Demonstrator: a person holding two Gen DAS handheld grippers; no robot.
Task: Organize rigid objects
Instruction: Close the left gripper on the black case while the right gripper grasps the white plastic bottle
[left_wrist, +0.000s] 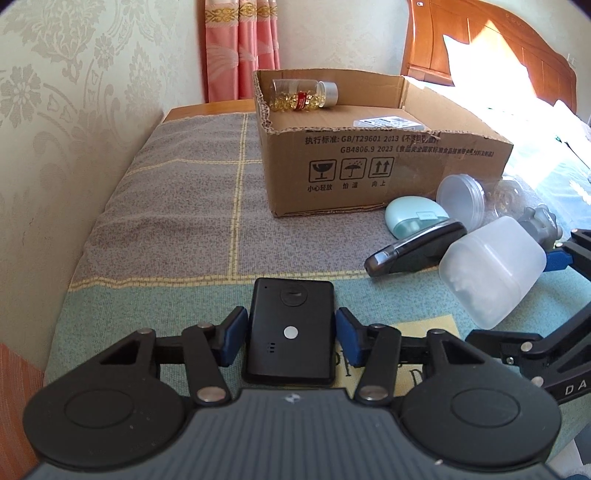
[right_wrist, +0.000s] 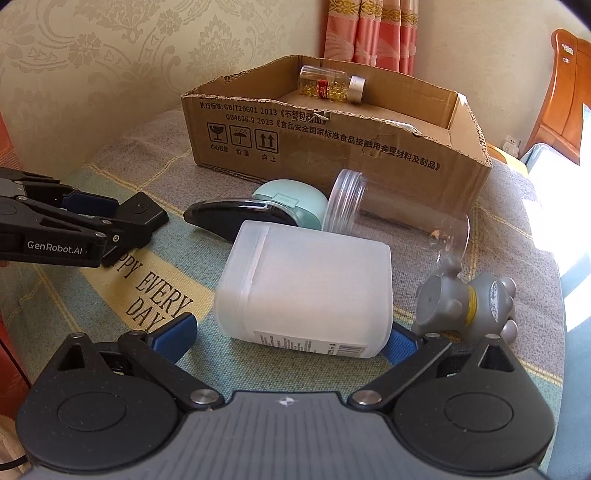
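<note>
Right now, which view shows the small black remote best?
The left wrist view: the black remote lies face-up between the left gripper's blue pads, its round button and battery cover plain. The right wrist view shows only its far end past that gripper, edge-on.

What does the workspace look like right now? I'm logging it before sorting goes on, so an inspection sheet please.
Surface: checked blanket over a table.
Job's things: capsule bottle lies in cardboard box; frosted container, black remote, mint case, clear jar, grey toy, dark clipper outside.
Clutter: nothing seen.
Grippers: left tool around the remote; right tool open, straddling the frosted container.
Cables: nothing seen.
Surroundings: wallpaper, pink curtain, wooden headboard.
</note>
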